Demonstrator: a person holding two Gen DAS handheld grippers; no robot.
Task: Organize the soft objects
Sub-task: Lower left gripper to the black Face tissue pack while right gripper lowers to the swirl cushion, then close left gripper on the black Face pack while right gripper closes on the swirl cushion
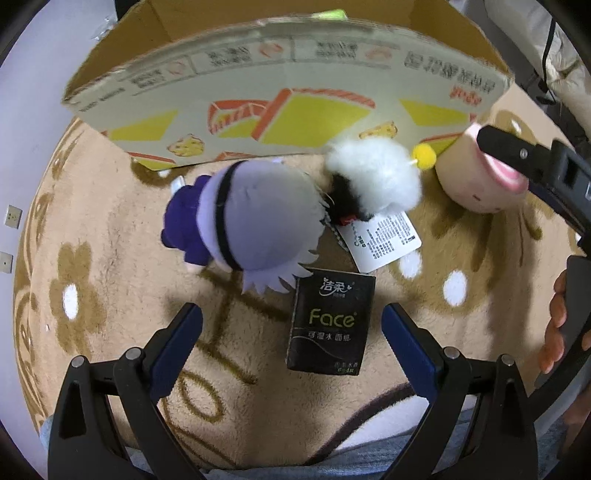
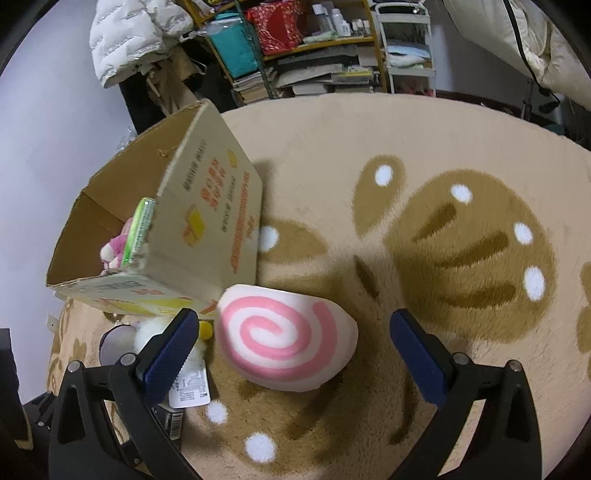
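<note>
A purple plush doll (image 1: pixel 236 225), a white fluffy plush (image 1: pixel 376 177) with a yellow pompom and paper tag, and a black tissue pack (image 1: pixel 328 325) lie on the beige rug in front of a cardboard box (image 1: pixel 280 110). My left gripper (image 1: pixel 291 325) is open above the tissue pack. A pink-swirl round cushion (image 2: pixel 284 336) lies beside the box (image 2: pixel 207 229); it also shows in the left wrist view (image 1: pixel 476 173). My right gripper (image 2: pixel 291 343) is open, its jaws either side of the cushion, not touching. The box holds a pink plush (image 2: pixel 114 247) and a green pack.
The rug (image 2: pixel 443 155) is beige with brown patterns and white dots. Shelves with books and bins (image 2: pixel 306 48) stand behind it, with a white jacket (image 2: pixel 133 33) at left. The right gripper's body (image 1: pixel 535 173) reaches in over the cushion in the left wrist view.
</note>
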